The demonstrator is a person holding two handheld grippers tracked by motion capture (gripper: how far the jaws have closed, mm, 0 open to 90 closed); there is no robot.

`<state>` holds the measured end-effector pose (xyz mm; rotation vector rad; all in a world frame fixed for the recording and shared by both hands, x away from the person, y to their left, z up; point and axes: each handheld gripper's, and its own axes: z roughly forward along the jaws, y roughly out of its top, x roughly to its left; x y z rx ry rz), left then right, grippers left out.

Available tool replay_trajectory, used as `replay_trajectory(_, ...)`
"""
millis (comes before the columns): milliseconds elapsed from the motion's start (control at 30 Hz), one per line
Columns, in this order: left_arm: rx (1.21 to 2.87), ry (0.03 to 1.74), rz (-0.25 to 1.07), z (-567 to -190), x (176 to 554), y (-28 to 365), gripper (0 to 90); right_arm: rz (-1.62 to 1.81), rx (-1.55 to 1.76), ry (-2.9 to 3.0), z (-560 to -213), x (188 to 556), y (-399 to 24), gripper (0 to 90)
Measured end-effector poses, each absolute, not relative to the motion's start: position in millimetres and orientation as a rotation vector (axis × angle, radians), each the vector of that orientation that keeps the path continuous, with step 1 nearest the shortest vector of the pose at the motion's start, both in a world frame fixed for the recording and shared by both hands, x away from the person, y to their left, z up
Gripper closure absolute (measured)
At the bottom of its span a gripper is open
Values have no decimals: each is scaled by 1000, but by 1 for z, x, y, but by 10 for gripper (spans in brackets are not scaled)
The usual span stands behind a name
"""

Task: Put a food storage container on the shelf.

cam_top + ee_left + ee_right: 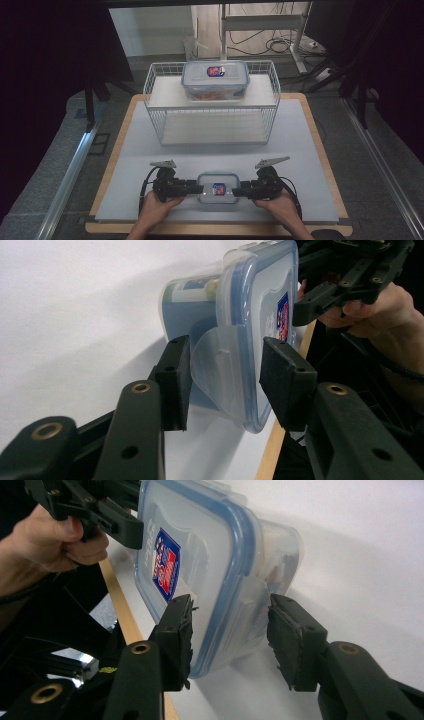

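Both my hands come in low at the near edge, each tong's jaws apart astride one end clip of the small box [218, 188] between them: left tong [198, 188], right tong [237, 190]. Nothing clamped yet. Next, I reckon, squeeze both ends evenly before lifting.

The right gripper [227, 630] straddles the side latch of a blue-rimmed plastic container [200, 555] at frame centre, jaws apart.
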<state>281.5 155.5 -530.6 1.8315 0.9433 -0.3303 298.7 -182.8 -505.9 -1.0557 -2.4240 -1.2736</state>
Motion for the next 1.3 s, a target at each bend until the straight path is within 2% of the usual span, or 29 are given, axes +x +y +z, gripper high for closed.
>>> replay_trajectory(433,1774,952,-308,-523,286,154,577,-1348,-1124,-2304,-507,304,-190,555)
replay_trajectory(600,1716,923,-311,-511,291,159,580,-1471,-1098,-2228,-494,307,-197,588)
replay_trajectory(900,1724,907,-248,-487,296,164,579,-1509,-1058,-2258,-475,313,-191,586)
replay_trajectory(1300,1728,873,-153,-433,310,165,574,-1583,-1026,-2270,-428,330,-188,585)
